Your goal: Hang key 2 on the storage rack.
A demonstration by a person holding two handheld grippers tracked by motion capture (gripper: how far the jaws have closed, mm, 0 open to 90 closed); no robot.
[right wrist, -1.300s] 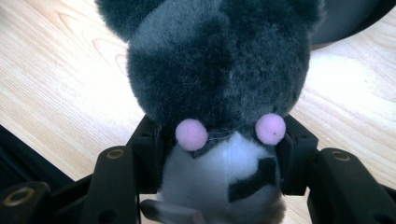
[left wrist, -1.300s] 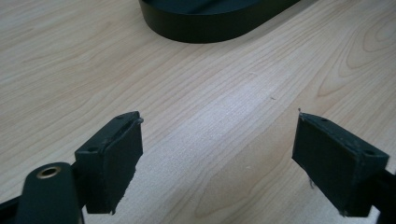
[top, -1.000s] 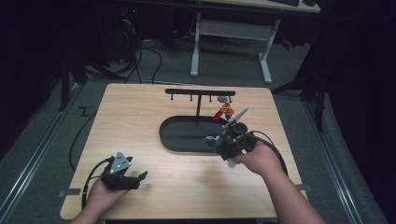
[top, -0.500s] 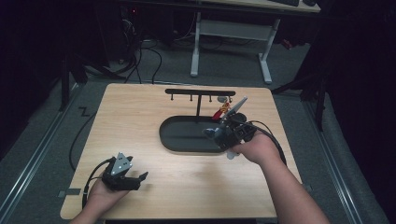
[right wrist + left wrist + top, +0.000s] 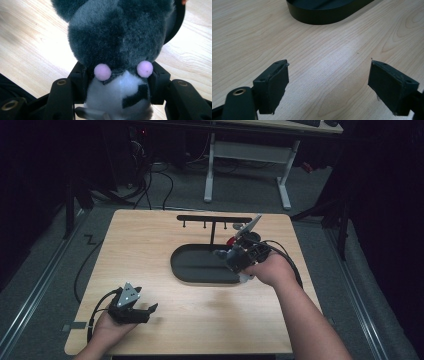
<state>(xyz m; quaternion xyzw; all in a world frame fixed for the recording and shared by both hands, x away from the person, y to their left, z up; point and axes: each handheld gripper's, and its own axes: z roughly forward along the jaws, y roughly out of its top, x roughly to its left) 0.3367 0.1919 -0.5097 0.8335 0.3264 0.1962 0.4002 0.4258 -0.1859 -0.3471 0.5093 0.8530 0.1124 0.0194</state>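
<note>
The right gripper (image 5: 235, 257) is clamped on a grey plush toy (image 5: 117, 50); in the right gripper view both jaws press its white lower part just under the two pink dots. In the high view the toy is held above the right end of the black tray (image 5: 200, 272), near the hook rack (image 5: 212, 220) behind it. A red thing (image 5: 231, 240) hangs beside the gripper, maybe from the rack, but it is too small to be sure. The step in hand looks like carrying the toy to the rack. Next it needs a lift to a free hook. The left gripper (image 5: 145, 312) rests on the table (image 5: 150, 245) with jaws apart, nothing between them.
</note>
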